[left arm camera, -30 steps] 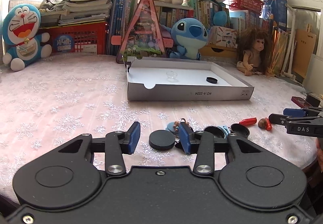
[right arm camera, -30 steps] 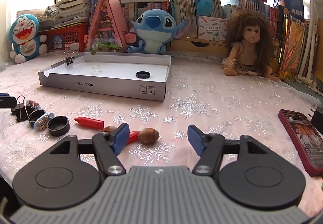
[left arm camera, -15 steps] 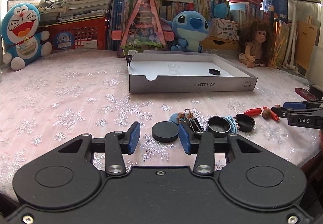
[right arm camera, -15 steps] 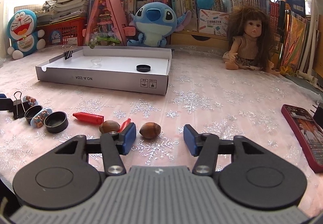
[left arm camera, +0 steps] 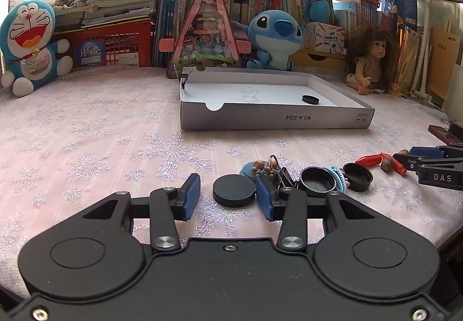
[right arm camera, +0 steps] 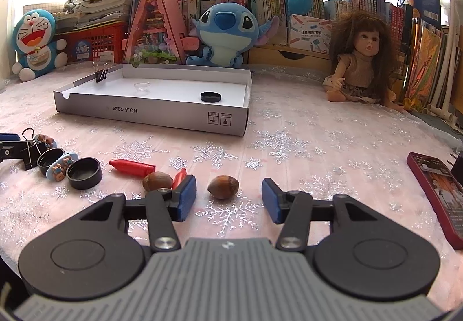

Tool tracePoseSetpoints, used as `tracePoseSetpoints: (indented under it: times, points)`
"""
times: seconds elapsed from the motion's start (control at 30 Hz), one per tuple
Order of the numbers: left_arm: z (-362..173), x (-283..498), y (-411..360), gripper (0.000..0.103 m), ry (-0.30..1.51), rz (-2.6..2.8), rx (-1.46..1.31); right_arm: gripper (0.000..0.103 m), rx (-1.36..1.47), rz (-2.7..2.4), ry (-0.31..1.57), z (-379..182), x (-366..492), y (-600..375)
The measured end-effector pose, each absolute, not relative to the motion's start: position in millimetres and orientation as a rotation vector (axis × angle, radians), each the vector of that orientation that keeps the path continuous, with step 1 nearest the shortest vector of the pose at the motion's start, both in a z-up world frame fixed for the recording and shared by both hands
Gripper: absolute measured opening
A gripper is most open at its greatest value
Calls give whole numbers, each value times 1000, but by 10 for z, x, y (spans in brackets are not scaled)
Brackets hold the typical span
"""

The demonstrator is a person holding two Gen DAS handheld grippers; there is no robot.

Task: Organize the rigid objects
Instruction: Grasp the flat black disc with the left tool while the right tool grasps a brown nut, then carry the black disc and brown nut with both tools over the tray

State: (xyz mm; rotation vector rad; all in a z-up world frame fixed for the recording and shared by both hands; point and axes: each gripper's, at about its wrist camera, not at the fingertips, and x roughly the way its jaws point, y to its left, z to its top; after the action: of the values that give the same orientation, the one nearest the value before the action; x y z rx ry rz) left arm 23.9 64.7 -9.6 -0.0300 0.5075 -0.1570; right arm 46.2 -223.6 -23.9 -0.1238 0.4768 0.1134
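Tongs first: our right tongs (right arm camera: 228, 201) had their blue pads far apart a second ago, and now they are closing in on a brown nut (right arm camera: 223, 186) that lies between them on the table. The pads do not touch the nut yet. A second brown nut (right arm camera: 157, 181) sat partly behind the left pad before; now we see most of it, just beside a small red piece (right arm camera: 179, 178).

Our left tongs (left arm camera: 228, 196) have crept a little closer to a flat black cap (left arm camera: 234, 190). The cap lies between the blue pads. The pads are spread about as wide as before, and the right pad looks very near the cap's edge, but we cannot tell if it touches.

A black binder clip (left arm camera: 282, 176) is half hidden behind the left tongs' right pad. In the left view, the right tongs are cut off at the picture's edge.

On the table a pink cloth with snowflakes (left arm camera: 86, 130) covers the top. A shallow white box (right arm camera: 162, 112) sits farther back with a black lid (right arm camera: 211, 96) and a clear little dish (right arm camera: 142, 86) inside. Soft toys, books and a doll (right arm camera: 363, 60) line the back.
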Motion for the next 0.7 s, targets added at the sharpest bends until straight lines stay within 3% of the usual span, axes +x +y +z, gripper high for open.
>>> tracePoseSetpoints:
  times: [0.1,0.2,0.27,0.33,0.7]
  points:
    - [-104,249,643,39,502,-155,-39,53,-136,109,471,-250,453,-2207]
    - [-111,252,643,30,497,-154,-47,50,-137,110,470,-251,450,-2189]
    - [-111,255,640,30,495,-151,-49,43,-131,113,471,-251,451,-2184]
    - [-105,248,629,30,494,-147,-40,28,-124,107,470,-251,447,-2174]
    - [85,319,675,29,478,-125,-52,27,-116,110,452,-118,482,-2202]
